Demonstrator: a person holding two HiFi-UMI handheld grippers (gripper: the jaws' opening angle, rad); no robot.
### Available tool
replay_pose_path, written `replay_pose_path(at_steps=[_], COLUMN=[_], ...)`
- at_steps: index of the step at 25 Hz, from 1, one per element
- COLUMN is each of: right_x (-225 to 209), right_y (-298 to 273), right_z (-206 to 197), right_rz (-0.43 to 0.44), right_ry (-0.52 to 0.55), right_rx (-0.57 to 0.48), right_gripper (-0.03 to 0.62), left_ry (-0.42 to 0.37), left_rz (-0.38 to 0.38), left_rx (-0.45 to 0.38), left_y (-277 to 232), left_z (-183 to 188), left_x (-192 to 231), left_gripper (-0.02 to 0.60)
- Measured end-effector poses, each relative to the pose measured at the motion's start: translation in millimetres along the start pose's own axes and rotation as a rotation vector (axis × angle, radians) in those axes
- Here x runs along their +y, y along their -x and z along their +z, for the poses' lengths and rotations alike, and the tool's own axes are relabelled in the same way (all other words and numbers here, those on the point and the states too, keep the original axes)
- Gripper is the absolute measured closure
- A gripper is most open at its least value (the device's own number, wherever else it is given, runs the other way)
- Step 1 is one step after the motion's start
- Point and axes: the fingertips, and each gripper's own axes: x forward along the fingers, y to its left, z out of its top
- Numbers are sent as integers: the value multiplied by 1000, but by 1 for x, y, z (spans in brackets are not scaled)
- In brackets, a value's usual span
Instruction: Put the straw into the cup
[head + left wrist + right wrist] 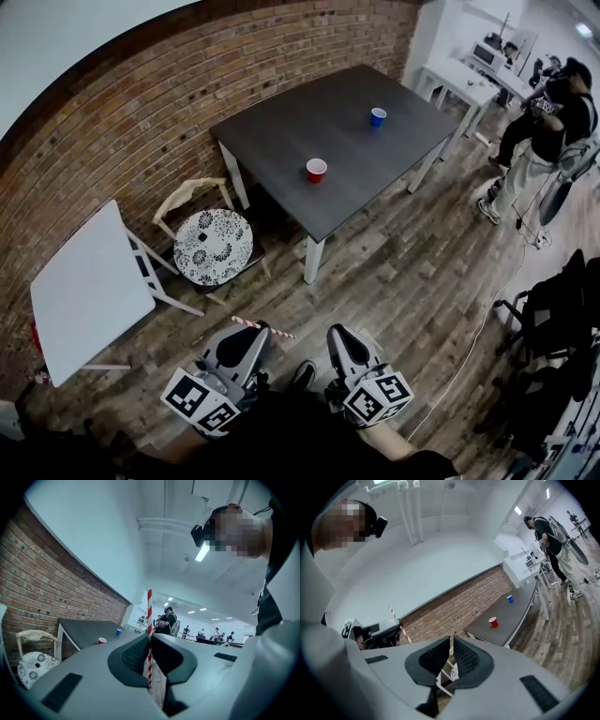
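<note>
This looks like a shared office or lab workroom with a loft feel. A brick wall [141,122] runs along the upper left of the head view above a wood-plank floor [412,272]. A dark table [309,122] stands at centre top, a white table [84,291] at left and a white desk [469,80] with equipment at upper right, beside a standing person [544,131]. Black office chairs [553,319] crowd the right edge. The left gripper view shows ceiling strip lights [202,552] and more people [206,634] at distant desks.
</note>
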Motion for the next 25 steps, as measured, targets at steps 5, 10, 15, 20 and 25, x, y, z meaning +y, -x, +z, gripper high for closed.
replay_pose_path(at_steps=[5,10,15,20,25], right_x=[-29,-45,-56,-75,-93], right_y=[-18,-23,-19,-19,-32], right_z=[20,37,58,70,79], right_rz=[5,10,-14,-69,-108], right_ry=[-12,-27,-19,-37,-43], right_rx=[10,-3,-40,-71,-78], right_gripper=[548,548,547,548,548], left_ry=[-13,-32,-37,-30,-15], left_rz=[14,8,-27,-81,-111], left_rx=[4,-5,4,21,35], left_y=[-32,-53,-72,-99,-123], left_z=[3,12,19,21,21], left_x=[5,2,-2,-1,14], left_gripper=[548,548,548,548,548])
